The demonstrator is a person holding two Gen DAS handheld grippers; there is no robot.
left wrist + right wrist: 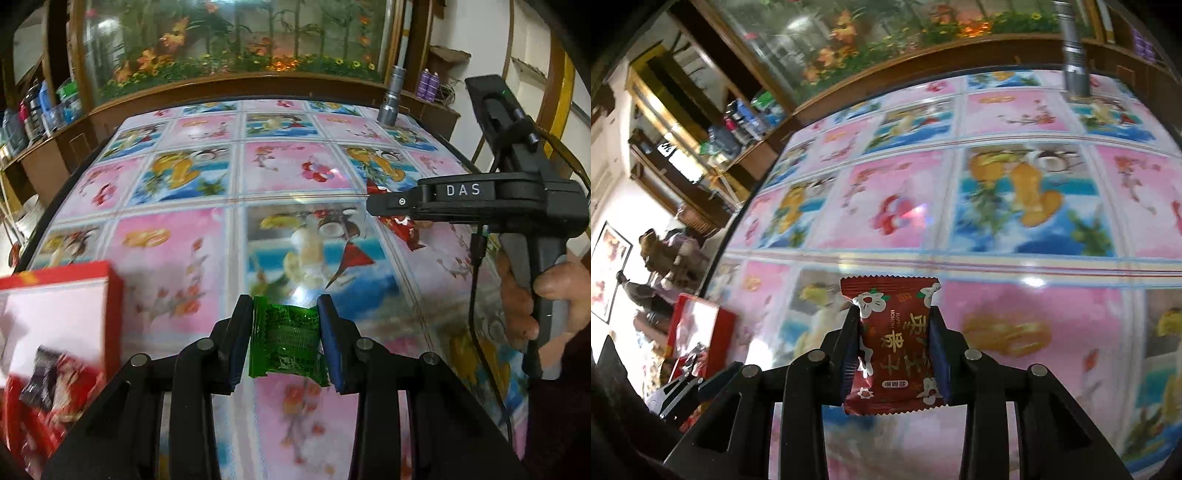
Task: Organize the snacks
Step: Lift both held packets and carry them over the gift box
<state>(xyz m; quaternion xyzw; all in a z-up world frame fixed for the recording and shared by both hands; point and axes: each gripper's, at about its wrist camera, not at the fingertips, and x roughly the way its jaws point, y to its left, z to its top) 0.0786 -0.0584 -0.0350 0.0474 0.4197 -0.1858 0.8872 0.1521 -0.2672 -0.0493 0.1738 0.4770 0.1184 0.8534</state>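
My left gripper (285, 301) is shut on a green snack packet (288, 343), held above the patterned tablecloth (192, 258). An open red box (114, 295) with a white inside sits at the lower left, with red and dark wrapped snacks (48, 380) in it. In the right wrist view my right gripper (894, 310) is shut on a dark red packet (897, 343) with white flowers and gold characters, lifted off the table. The red box (698, 328) lies to its left. In the left wrist view the right gripper (373, 206) hovers at the right, the red packet (404, 229) in its jaws.
A metal torch (389, 99) stands at the table's far right corner. A wooden cabinet with a planted glass tank (236, 37) runs behind the table. Shelves with bottles (37, 110) are at the left. A hand (554, 295) grips the right tool's handle.
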